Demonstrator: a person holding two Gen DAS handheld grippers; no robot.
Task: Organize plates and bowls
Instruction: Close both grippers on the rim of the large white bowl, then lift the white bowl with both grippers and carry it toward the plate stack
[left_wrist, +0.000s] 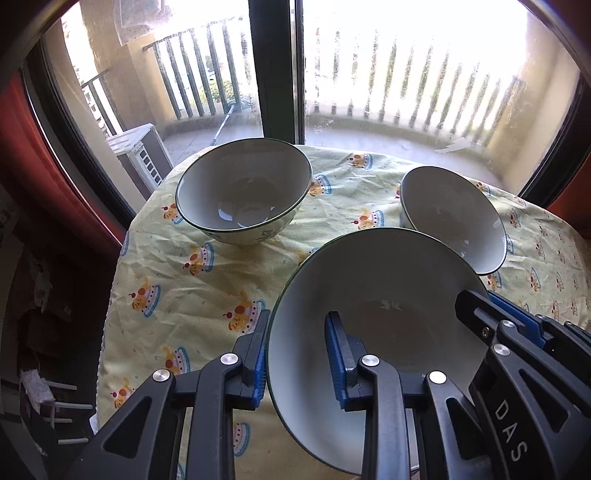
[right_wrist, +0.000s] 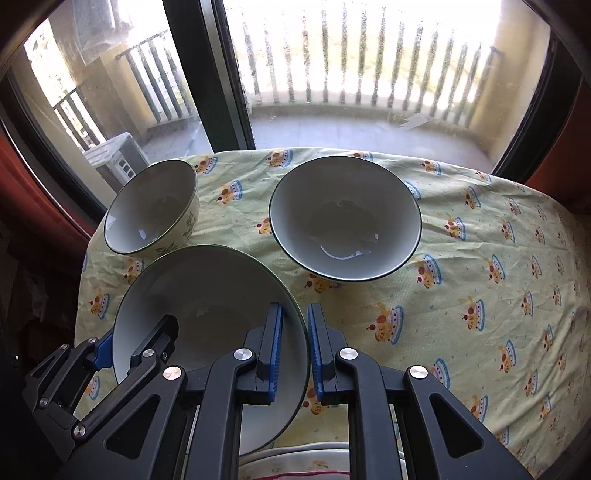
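Tablecloth (left_wrist: 207, 280), pale yellow with a cartoon cake print, wrinkled, covers the table in front of the window (left_wrist: 406, 74); balcony railing outside, air-conditioner unit (left_wrist: 142, 157) on the balcony floor at left.

Held bowl (left_wrist: 369, 314), white with a dark green rim, largest in view, sits nearest the cameras, tilted and lifted off the cloth. Both grippers hold it by opposite rim edges. Left gripper (left_wrist: 297, 360) is clenched on the left rim: one blue pad outside the wall, one inside. Right gripper (right_wrist: 295, 350) is clenched on the right rim the same way.

Left bowl (left_wrist: 243, 192), same white and green rim with a leaf pattern outside, stands upright on the cloth at the far left, apart from the held one.

Right bowl (left_wrist: 454, 218) stands upright far right, partly hidden behind the held bowl's rim in the left wrist view.
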